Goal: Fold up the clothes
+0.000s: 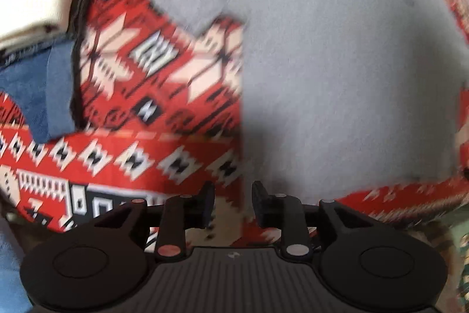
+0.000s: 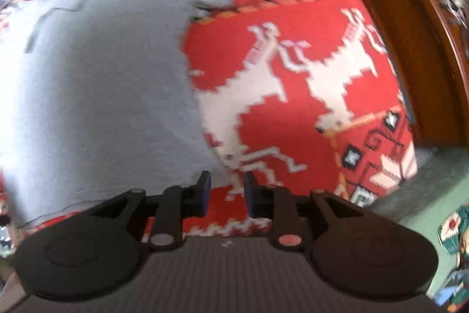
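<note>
Grey T-shirt is lying flat on the red patterned blanket, unfolded. Left gripper and right gripper are hovering over its hem corners, fingers slightly parted, gripping nothing (blurred). Next, likely pinching the hem.

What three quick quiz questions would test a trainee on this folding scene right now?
1. True or false: the left gripper grips the grey shirt.
2. What lies under the shirt? A) bare wood B) red patterned blanket C) white sheet
3. Which colour is the folded garment at the left edge of the left wrist view?

Key: 1 false, both grippers are open with nothing between the jaws, the right gripper too. 2 B. 3 blue.
</note>
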A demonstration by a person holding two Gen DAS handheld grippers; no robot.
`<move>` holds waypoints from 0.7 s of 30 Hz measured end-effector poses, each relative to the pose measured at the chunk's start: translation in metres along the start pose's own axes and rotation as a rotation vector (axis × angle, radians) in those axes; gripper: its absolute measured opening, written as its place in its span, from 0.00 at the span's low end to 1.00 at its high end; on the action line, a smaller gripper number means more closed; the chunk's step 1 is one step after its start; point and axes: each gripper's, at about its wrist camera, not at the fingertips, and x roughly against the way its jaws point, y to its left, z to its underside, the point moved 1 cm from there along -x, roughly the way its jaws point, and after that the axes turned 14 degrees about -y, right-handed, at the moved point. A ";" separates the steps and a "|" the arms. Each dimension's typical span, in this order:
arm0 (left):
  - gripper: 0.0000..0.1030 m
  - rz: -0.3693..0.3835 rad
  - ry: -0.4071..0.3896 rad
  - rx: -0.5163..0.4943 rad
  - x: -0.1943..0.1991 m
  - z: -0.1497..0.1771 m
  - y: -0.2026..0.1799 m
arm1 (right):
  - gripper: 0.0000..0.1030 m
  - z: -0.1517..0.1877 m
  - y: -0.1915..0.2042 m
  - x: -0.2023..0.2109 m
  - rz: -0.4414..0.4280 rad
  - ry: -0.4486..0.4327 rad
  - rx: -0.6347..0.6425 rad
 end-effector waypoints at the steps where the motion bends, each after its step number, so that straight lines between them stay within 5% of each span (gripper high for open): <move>1: 0.26 0.027 -0.021 -0.008 0.002 -0.005 -0.007 | 0.25 -0.006 0.007 0.003 -0.031 -0.013 0.019; 4: 0.22 0.095 -0.073 -0.056 -0.001 -0.016 -0.037 | 0.11 -0.018 0.041 0.002 -0.101 -0.059 0.060; 12: 0.19 0.174 -0.041 -0.065 -0.040 -0.007 -0.093 | 0.11 0.002 0.117 -0.049 -0.167 -0.027 0.181; 17: 0.15 0.155 -0.009 -0.229 -0.037 0.017 -0.101 | 0.11 0.030 0.125 -0.045 -0.156 -0.023 0.340; 21: 0.15 0.160 0.030 -0.171 -0.039 0.018 -0.093 | 0.12 0.036 0.121 -0.040 -0.163 0.022 0.355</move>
